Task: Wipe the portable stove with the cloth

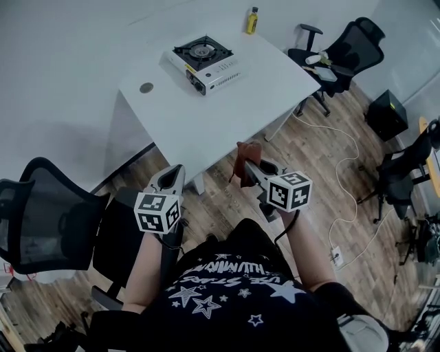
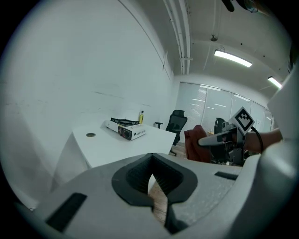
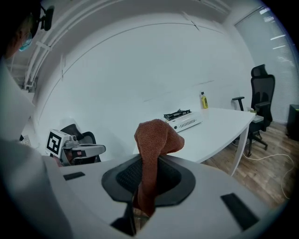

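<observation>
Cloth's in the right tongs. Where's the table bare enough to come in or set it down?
The table's near half, from the portable stove to the front edge, is bare; so is the patch between the round cap and the stove. The far edge is tighter, with the stove and yellow bottle. A chair crowds the right end.

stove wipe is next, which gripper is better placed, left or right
Right. The right gripper is shut on the cloth; the left gripper is shut with nothing in it. Both hang short of the table where the portable stove sits.
</observation>
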